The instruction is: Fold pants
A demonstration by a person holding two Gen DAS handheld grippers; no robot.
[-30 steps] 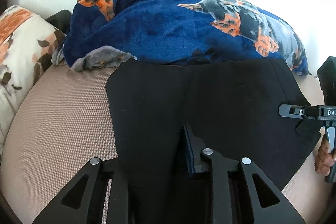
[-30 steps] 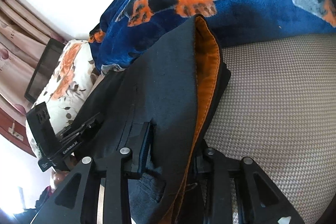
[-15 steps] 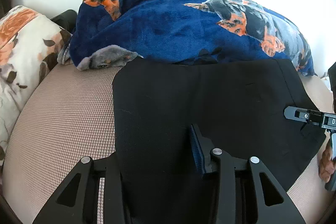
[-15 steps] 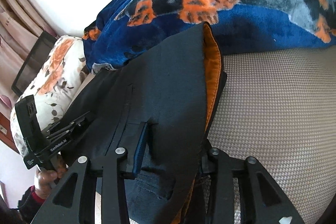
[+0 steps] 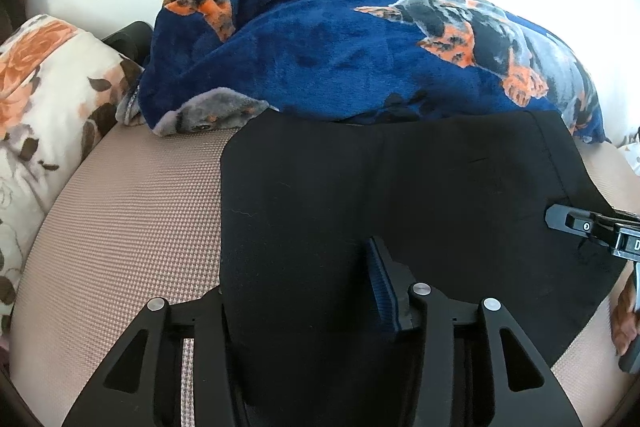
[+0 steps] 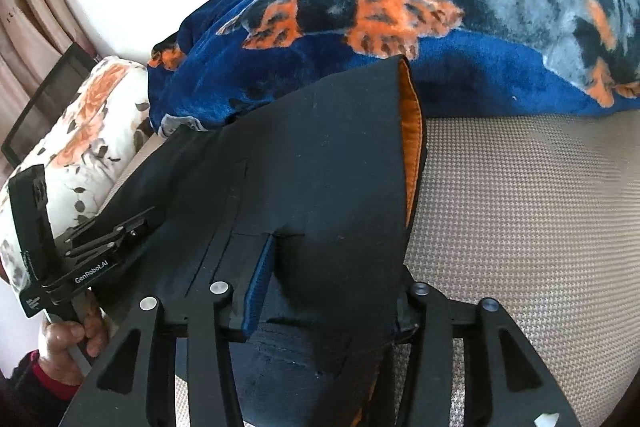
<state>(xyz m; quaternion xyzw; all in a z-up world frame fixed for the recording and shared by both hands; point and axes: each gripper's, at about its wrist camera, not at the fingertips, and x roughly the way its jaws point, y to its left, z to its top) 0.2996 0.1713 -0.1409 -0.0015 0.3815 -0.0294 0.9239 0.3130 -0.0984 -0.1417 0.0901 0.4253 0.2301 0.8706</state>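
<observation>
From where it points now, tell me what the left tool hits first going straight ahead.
The black pants between its opening jaws; beyond them the blue dog-print blanket, though depth is unclear.

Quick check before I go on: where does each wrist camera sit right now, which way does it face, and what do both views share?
Left wrist: on the left gripper, angled down over the black pants toward the blue blanket; its jaws are opening, fabric between them.
Right wrist: on the right gripper, jaws opening astride the pants' orange-lined edge; a hand shows lower left.
Shared: pants, blanket, floral pillow, and each other's gripper.
</observation>
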